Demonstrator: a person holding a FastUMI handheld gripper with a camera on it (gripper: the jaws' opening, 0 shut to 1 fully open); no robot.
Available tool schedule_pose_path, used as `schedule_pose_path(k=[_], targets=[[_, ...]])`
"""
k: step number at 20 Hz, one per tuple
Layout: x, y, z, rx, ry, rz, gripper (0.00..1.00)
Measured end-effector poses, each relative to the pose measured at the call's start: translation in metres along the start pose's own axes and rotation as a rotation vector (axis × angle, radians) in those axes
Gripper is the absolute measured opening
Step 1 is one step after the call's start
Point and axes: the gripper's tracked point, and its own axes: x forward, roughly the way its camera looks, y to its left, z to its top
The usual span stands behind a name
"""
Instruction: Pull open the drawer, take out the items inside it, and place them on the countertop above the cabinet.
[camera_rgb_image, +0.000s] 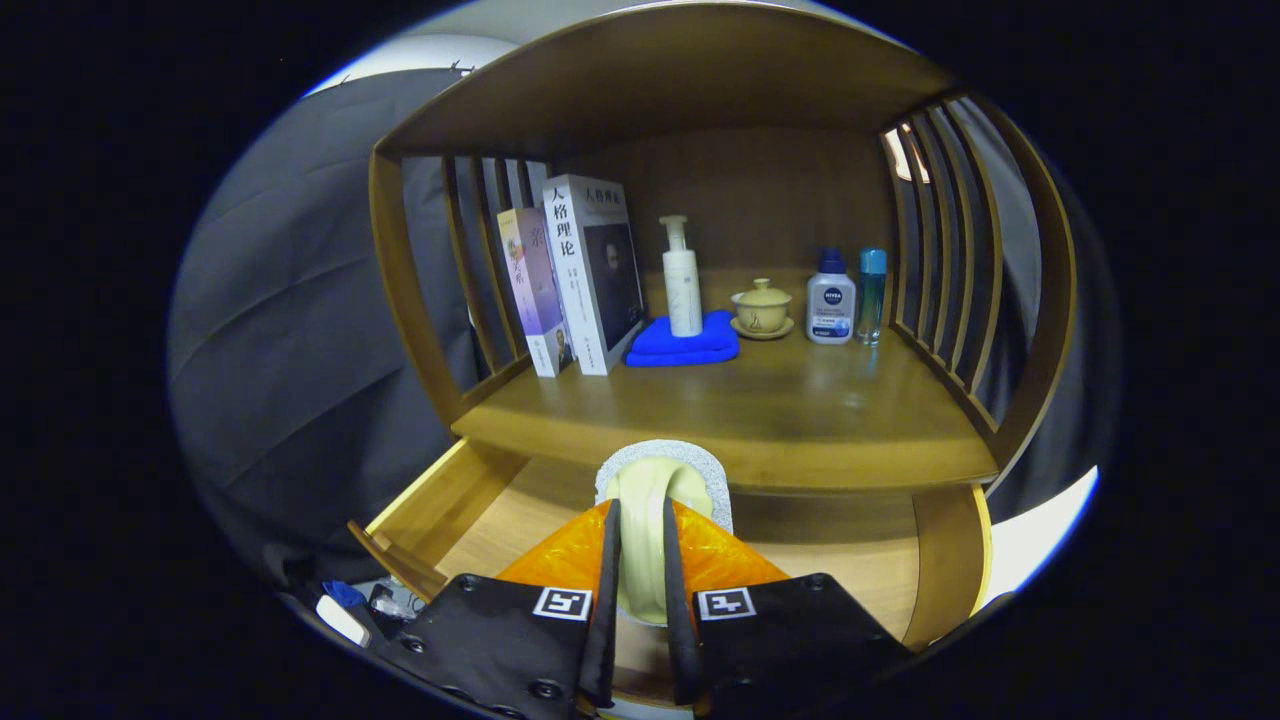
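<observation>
My gripper (640, 560) is shut on a pale cream object with a grey speckled, sponge-like edge (655, 480), pinched between both fingers and held over the pulled-out wooden drawer (440, 500). The drawer's light wood floor shows to either side of the fingers. Just beyond the held object runs the front edge of the wooden countertop (800, 420) above the cabinet. What else lies in the drawer is hidden behind the fingers.
At the back of the countertop stand two upright books (575, 280), a white pump bottle (682, 280) on a folded blue cloth (685, 345), a lidded yellow cup on a saucer (762, 308), a white-and-blue bottle (830, 300) and a slim teal bottle (872, 290). Slatted wooden sides (940, 250) flank the shelf.
</observation>
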Motion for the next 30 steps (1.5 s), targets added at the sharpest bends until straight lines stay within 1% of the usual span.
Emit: schedule_pose_path(k=[6,12,17,22,23,26,29,30], targets=[[0.018,-0.006,0.046,0.043,-0.062,-0.013,0.24],[0.055,-0.019,0.077,0.097,-0.077,-0.055,0.24],[0.089,-0.029,0.08,0.171,-0.049,-0.065,0.25],[0.114,-0.035,0.072,0.172,-0.043,-0.104,0.24],[0.115,-0.037,0.071,0.169,-0.046,-0.11,0.29],[0.109,-0.032,0.078,0.154,-0.093,-0.113,0.64],[0.085,-0.031,0.083,0.097,-0.16,-0.146,0.98],[0.074,-0.028,0.084,0.071,-0.184,-0.15,0.98]])
